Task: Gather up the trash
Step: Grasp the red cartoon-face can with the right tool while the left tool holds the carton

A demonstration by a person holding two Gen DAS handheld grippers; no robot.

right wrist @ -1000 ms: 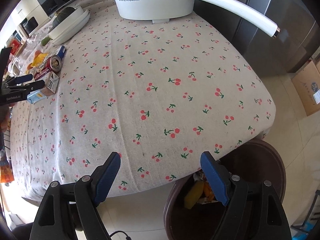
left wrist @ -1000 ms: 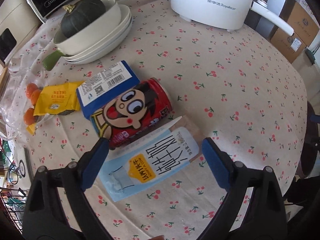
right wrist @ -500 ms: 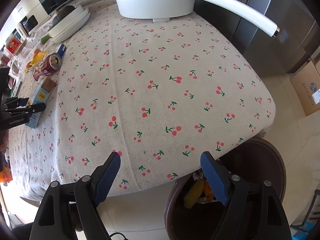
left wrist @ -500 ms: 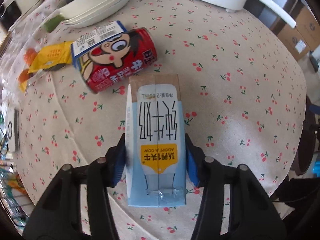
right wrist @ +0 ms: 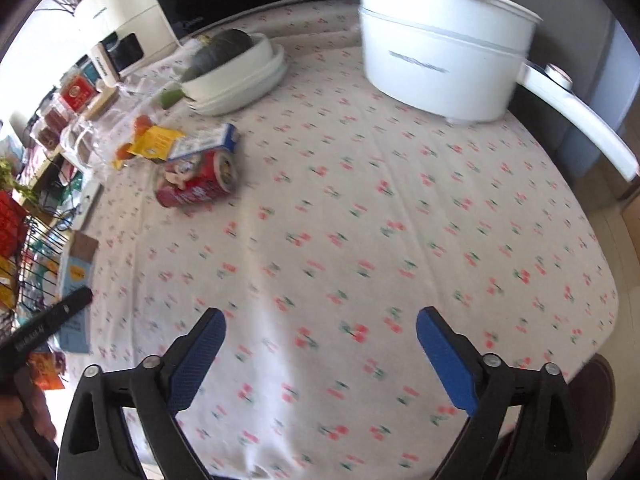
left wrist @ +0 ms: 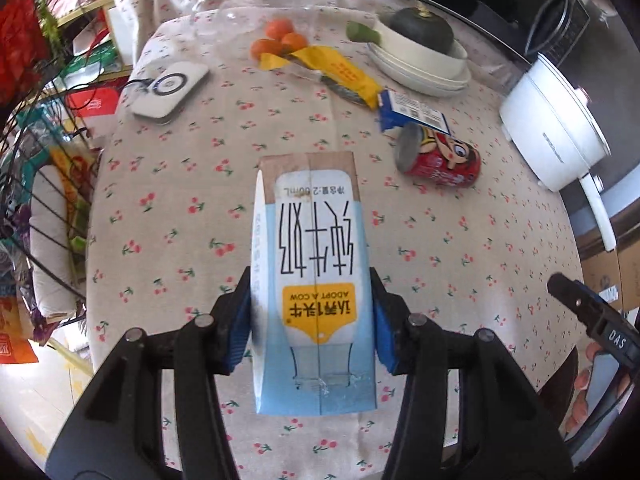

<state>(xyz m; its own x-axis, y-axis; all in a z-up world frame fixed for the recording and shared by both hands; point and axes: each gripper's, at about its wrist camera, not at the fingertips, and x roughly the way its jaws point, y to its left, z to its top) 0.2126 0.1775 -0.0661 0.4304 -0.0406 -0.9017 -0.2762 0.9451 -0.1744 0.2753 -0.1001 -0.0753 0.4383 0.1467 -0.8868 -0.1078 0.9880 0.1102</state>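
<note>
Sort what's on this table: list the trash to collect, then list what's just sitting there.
Trash to collect:
milk carton, clamped in the left gripper
red can, lying on its side
blue packet
yellow wrapper

Just sitting there:
white electric pot
stacked bowls holding a squash
oranges
white charger pad

A home kitchen or dining spot: a cherry-print cloth covers the tabletop (left wrist: 192, 184), with a white cooker (right wrist: 440, 56), stacked bowls (left wrist: 420, 64) holding a squash (left wrist: 420, 30), and oranges (left wrist: 280, 38) beyond the fingers.
</note>
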